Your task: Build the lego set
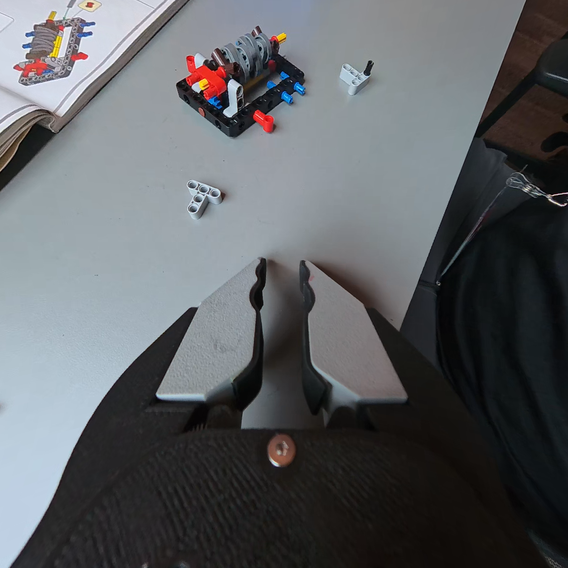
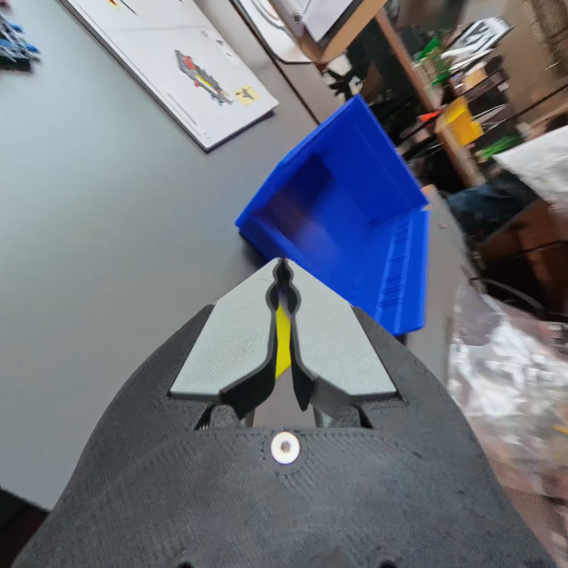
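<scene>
In the left wrist view, the partly built lego model [image 1: 242, 83] stands on the grey table [image 1: 92, 276]: a black frame with grey discs and red, blue and yellow pins. A loose grey T-shaped beam [image 1: 201, 198] lies in front of it. A grey L-shaped beam with a black pin [image 1: 356, 76] lies to its right. My left gripper [image 1: 282, 264] is open and empty, short of the T-shaped beam. In the blurred right wrist view, my right gripper [image 2: 283, 261] has its tips together beside a blue bin [image 2: 347, 215]. A yellow patch [image 2: 282, 338] shows through the gap between its fingers; I cannot tell if it is held.
The open instruction booklet [image 1: 61, 61] lies at the far left and also shows in the right wrist view [image 2: 172, 70]. The table's right edge [image 1: 436, 246] borders dark clothing. Clear plastic bags [image 2: 507, 368] and cluttered shelves [image 2: 461, 76] lie to the right. My right fingertips sit around 40 cm from my left ones.
</scene>
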